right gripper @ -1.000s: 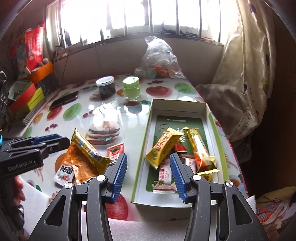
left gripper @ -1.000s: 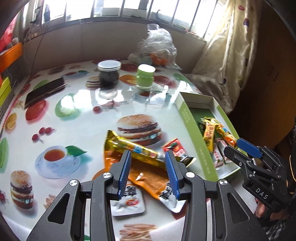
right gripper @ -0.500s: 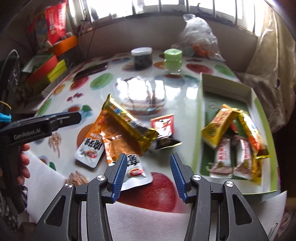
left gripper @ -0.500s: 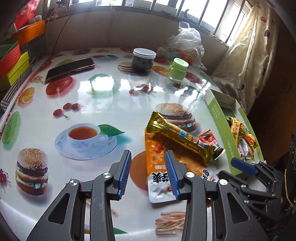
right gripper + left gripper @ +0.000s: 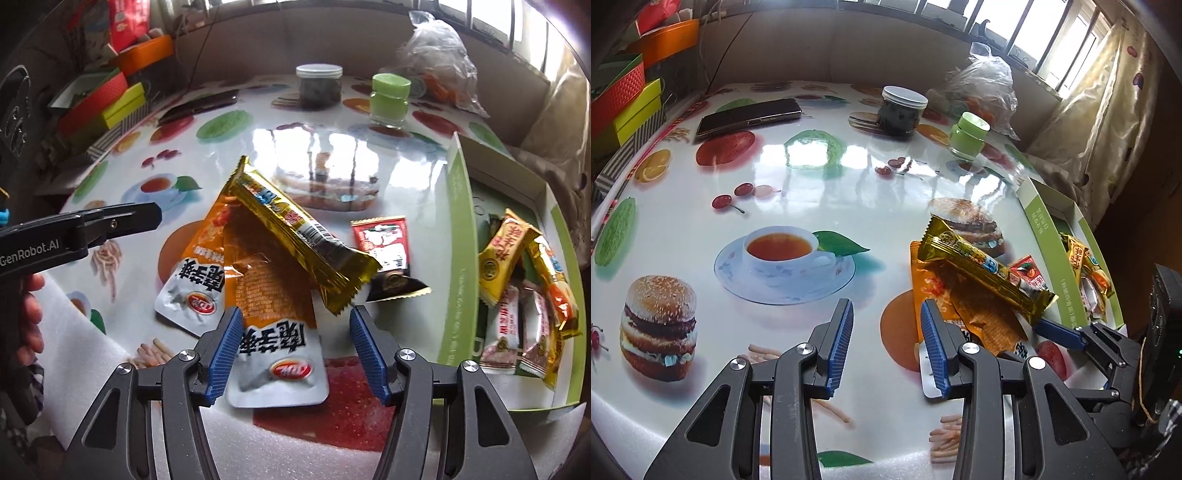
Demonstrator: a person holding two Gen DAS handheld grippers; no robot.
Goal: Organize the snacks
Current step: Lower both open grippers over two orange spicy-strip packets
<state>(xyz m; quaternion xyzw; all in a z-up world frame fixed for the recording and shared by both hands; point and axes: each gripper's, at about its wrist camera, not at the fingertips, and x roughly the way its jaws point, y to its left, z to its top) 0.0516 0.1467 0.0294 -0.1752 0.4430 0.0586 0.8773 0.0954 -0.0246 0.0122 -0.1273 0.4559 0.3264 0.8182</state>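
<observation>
Left gripper [image 5: 147, 216] arm reads "GenRobot.AI"

Left gripper [image 5: 886, 347] hangs low over the near left of the table, jaws parted, nothing between the blue pads [image 5: 842, 343]. Right gripper [image 5: 295, 354] sits at the near edge, angled down, jaws spread wide. Its tip [image 5: 1058, 330] pokes into the left view from the right. At far left, a hand [image 5: 26, 317] grips the left handle.
</observation>
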